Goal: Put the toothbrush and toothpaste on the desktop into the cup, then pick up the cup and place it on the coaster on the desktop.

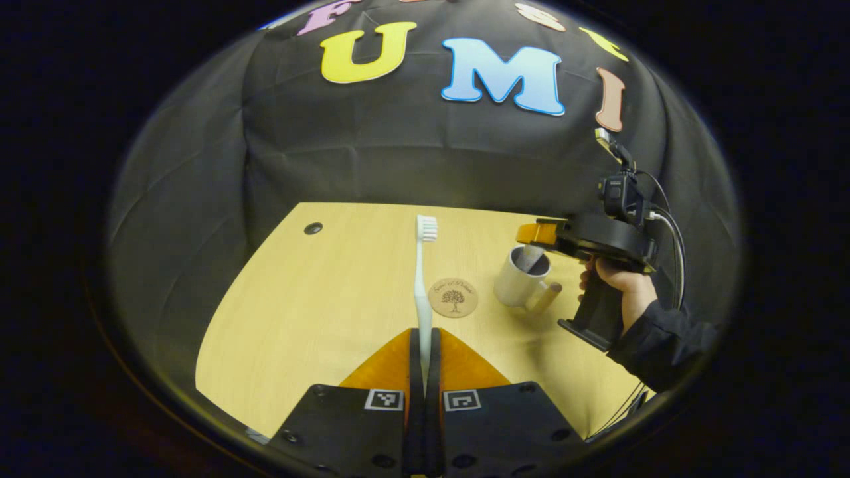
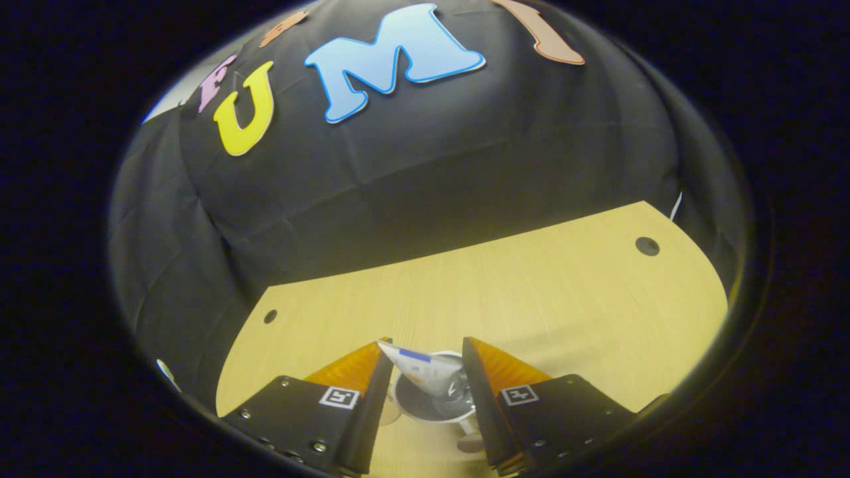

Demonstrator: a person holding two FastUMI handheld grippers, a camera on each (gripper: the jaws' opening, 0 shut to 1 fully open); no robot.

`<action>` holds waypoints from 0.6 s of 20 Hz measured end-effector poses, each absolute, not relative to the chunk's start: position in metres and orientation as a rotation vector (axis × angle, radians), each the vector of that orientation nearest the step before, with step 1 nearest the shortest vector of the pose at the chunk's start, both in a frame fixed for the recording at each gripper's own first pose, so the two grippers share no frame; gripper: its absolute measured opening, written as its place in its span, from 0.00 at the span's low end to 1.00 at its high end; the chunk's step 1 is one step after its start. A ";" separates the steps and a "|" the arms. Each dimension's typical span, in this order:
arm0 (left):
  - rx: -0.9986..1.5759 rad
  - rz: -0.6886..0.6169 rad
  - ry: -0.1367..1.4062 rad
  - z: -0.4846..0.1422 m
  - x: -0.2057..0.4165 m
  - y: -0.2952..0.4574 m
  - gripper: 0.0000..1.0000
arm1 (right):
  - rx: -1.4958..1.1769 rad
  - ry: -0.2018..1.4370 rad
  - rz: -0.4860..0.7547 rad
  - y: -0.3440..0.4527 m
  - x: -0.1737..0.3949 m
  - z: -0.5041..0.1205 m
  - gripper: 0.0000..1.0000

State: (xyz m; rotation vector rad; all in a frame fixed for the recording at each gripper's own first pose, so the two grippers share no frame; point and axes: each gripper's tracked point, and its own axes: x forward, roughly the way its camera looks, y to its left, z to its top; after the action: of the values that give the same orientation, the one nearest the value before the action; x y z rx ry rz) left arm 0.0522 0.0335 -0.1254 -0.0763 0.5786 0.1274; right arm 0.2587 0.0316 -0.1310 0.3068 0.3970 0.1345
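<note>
Both views forward over desk — shared cup.

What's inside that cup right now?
The toothpaste stands tilted in the cup, its top sticking out between the open right gripper. Its lower end and the cup's bottom are hidden.
</note>
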 end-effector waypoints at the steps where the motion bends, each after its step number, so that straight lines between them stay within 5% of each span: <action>1: -0.078 0.125 0.577 -0.125 0.051 0.033 0.08 | 0.304 0.392 0.130 0.030 0.258 -0.128 0.58; 12: -0.024 0.061 0.507 -0.114 0.073 0.010 0.08 | 0.379 0.287 0.118 0.003 0.240 -0.077 0.62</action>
State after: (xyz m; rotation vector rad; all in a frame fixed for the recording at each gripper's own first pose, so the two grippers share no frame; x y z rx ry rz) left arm 0.0729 0.0095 -0.1145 -0.0243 0.5067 0.0608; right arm 0.2401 0.0030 -0.0773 0.3790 0.2870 0.1183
